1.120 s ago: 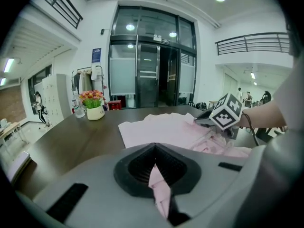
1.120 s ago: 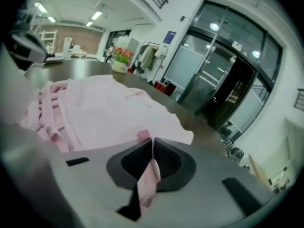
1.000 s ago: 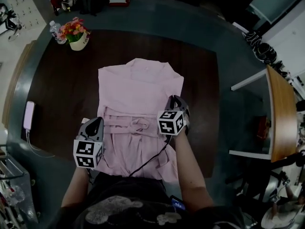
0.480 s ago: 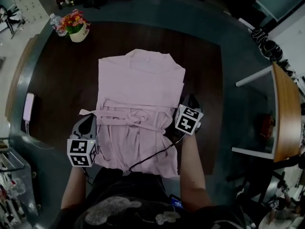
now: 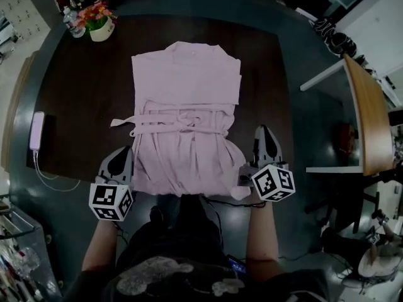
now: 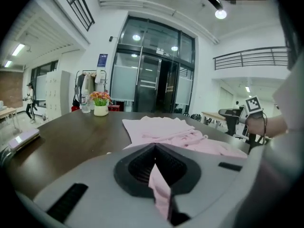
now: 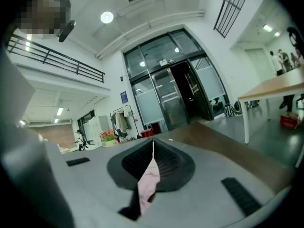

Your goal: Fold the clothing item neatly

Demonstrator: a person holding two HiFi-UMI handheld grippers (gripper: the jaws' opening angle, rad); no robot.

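Head view, looking steeply down: a pale pink garment [image 5: 186, 99] lies flat on a dark wooden table [image 5: 75, 106], collar at the far side and hem at the near edge by the person's body. A tied belt [image 5: 179, 119] crosses its middle, one loose end trailing to the left. The left gripper [image 5: 125, 151] sits at the hem's near left corner, touching the cloth. The right gripper [image 5: 264, 131] is off to the right of the hem, past the table's near right corner, and a small pink scrap of cloth shows just beside its marker cube [image 5: 272, 183]. The left gripper view shows its jaws pressed together with a fold of pink fabric pinched between them. The right gripper view shows the same: jaws together, a strip of pink fabric caught in them and hanging toward the camera. A pot of flowers [image 5: 99, 27] stands at the table's far left corner, and a white device with a cable [image 5: 36, 131] lies near the left edge, both well apart from the garment.
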